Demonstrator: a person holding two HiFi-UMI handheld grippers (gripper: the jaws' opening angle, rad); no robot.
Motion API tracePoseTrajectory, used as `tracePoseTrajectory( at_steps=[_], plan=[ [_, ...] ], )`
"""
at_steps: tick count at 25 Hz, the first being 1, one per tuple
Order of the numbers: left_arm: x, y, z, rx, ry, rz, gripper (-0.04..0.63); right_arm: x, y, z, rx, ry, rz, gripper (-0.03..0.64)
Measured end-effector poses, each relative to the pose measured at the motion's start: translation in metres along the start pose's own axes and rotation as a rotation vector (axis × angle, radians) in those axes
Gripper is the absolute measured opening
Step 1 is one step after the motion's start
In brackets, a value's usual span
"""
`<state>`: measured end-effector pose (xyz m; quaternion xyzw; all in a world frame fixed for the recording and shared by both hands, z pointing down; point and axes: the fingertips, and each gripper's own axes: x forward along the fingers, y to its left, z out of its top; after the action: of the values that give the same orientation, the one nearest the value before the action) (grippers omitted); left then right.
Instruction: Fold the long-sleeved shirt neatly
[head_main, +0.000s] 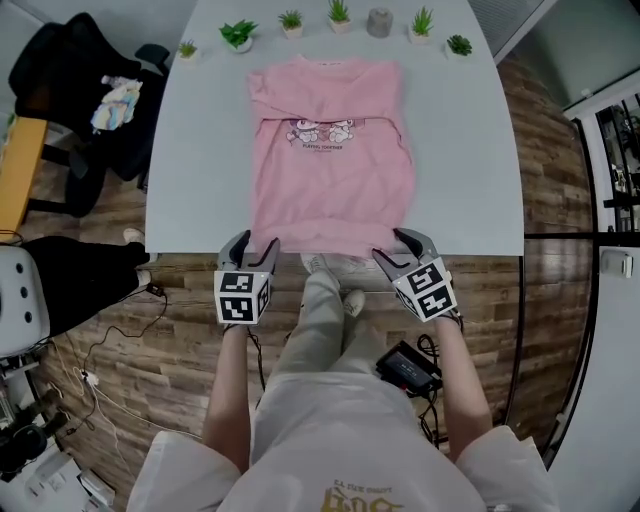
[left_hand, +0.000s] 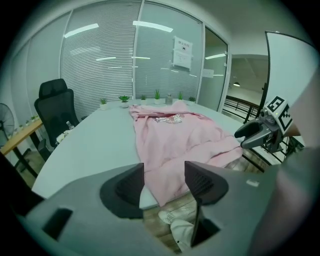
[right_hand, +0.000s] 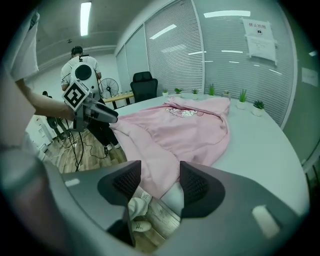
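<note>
While poised at the near edge of the pale grey oval table (head_main: 200, 150), stand wide open, pressing on nothing: left gripper (head_main: 255, 242) and right gripper (head_main: 392, 245), one at each hem corner of the pink long-sleeved cotton shirt (head_main: 330, 160). Lies flat down the table's middle, print up. Along the table's far edge: row of small pale pots (head_main: 291, 30) holding green plants (head_main: 238, 32), plus a grey cup (head_main: 379, 22), contents unseen. Left of the table: black office chair (head_main: 80, 90) bearing crumpled pale cloth (head_main: 118, 100).
</note>
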<state>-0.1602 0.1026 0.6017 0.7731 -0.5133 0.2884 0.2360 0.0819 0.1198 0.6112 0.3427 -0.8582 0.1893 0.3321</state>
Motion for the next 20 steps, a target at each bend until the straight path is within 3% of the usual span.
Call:
tracePoseTrajectory(
  at_steps=[10, 13, 16, 20],
  plan=[
    [0.016, -0.008, -0.017, 0.063, 0.039, 0.030, 0.281, 0.012, -0.005, -0.015, -0.044, 0.065, -0.048, 0.236],
    [0.019, -0.007, -0.017, 0.095, 0.050, 0.062, 0.234, 0.015, -0.009, -0.017, -0.029, 0.074, -0.075, 0.219],
    [0.019, -0.004, -0.017, 0.124, 0.036, 0.105, 0.148, 0.016, -0.013, -0.015, -0.015, 0.082, -0.095, 0.151],
    [0.022, -0.006, -0.021, 0.115, 0.036, 0.119, 0.095, 0.015, -0.016, -0.015, -0.024, 0.087, -0.091, 0.106]
  ],
)
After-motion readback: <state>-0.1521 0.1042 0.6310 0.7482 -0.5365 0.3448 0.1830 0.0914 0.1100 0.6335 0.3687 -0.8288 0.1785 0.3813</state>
